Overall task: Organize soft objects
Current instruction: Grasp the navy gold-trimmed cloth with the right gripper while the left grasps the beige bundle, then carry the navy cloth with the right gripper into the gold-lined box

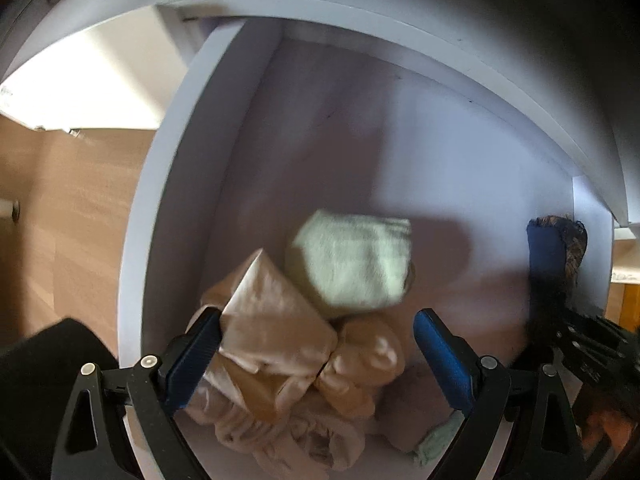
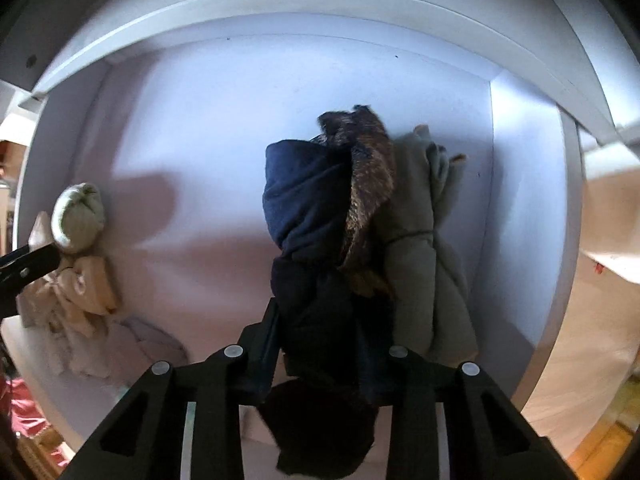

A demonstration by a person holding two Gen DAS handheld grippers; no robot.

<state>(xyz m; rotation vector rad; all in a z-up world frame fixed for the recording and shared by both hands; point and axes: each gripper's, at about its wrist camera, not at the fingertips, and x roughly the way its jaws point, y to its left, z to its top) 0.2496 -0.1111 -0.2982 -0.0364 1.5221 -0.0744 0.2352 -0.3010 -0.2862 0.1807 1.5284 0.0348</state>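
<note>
Right gripper (image 2: pixel 324 344) was clamped on a navy roll (image 2: pixel 308 200) with a furry brown piece (image 2: pixel 368 184) against it, beside a grey bundle (image 2: pixel 424 240) in the white drawer (image 2: pixel 524 208). Left gripper (image 1: pixel 316 344) stood wide open over beige cloths (image 1: pixel 276 328), gripping nothing, a pale green roll (image 1: pixel 352 260) just beyond. Step in hand, judged: placing the navy roll (release should follow). Only the right view showed the grey bundle; only the left showed the floor (image 1: pixel 72 208).
</note>
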